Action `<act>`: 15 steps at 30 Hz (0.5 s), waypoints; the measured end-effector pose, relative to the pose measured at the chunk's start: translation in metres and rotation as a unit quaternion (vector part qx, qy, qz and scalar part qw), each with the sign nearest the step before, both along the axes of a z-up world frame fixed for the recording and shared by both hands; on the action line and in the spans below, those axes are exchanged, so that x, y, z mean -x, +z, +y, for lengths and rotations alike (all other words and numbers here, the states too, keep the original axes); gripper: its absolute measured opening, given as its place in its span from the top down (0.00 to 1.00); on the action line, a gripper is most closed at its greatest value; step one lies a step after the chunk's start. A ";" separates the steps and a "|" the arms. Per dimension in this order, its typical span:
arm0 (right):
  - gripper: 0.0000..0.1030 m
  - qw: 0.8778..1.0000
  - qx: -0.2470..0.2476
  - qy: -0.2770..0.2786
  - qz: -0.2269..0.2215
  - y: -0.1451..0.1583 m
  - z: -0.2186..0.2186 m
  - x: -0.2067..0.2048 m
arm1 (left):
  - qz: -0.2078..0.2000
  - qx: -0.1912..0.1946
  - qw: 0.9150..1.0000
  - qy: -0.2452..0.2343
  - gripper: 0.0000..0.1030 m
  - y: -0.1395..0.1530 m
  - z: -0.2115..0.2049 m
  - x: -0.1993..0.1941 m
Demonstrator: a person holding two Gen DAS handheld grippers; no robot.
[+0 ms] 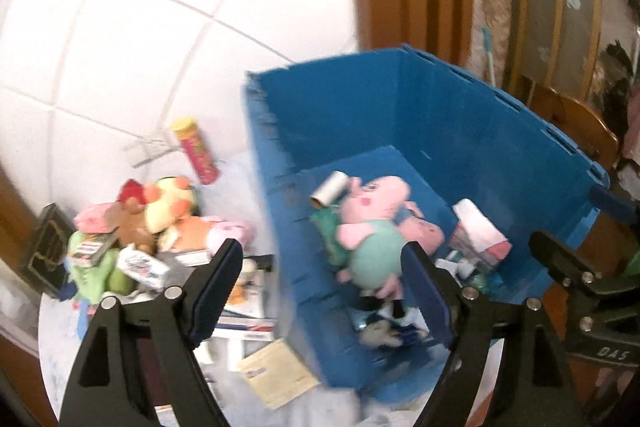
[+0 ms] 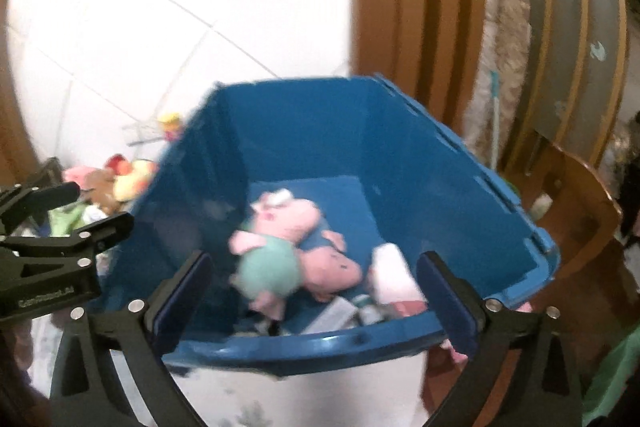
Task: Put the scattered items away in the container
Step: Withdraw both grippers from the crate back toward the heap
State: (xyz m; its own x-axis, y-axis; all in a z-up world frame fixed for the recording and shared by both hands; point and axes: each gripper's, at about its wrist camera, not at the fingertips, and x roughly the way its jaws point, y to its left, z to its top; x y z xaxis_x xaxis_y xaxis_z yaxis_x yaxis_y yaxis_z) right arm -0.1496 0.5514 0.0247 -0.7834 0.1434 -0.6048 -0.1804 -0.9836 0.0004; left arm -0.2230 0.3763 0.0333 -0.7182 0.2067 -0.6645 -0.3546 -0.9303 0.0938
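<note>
A deep blue crate point(image 2: 400, 155) stands on the table, holding a pink pig plush point(image 2: 280, 247) in a mint dress — beside a white packet point(image 2: 394, 273). More toys point(image 1: 160, 211) lie heaped just left of it. Left gripper point(image 1: 326, 269) and right gripper point(image 2: 316, 281) both hang above, jaws spread, gripping nothing.

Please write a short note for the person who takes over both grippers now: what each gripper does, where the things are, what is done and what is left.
Left gripper: open, holds nothing, near the left wall of the blue bin.
Right gripper: open, holds nothing, above the bin's near rim.
Done: the pink pig plush, a cardboard roll and a white pack lie inside the bin, with some smaller things too blurred to name.
Left: the pile outside, left of the bin: the red can, the yellow and orange plush, the green plush, small boxes and papers.
</note>
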 end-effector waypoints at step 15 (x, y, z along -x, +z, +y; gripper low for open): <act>0.00 0.990 0.031 0.138 0.015 -0.018 -0.211 0.011 | -0.052 0.030 0.987 0.152 0.21 -0.081 -0.254 -0.014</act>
State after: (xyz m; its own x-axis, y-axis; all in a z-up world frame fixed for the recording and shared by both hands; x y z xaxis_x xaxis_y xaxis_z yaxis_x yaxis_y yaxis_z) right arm -0.1608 0.3403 0.0067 -0.8056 -0.1147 -0.5813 0.0955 -0.9934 0.0637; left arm -0.2095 0.1219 -0.0476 -0.6687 -0.0507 -0.7418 -0.0699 -0.9890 0.1307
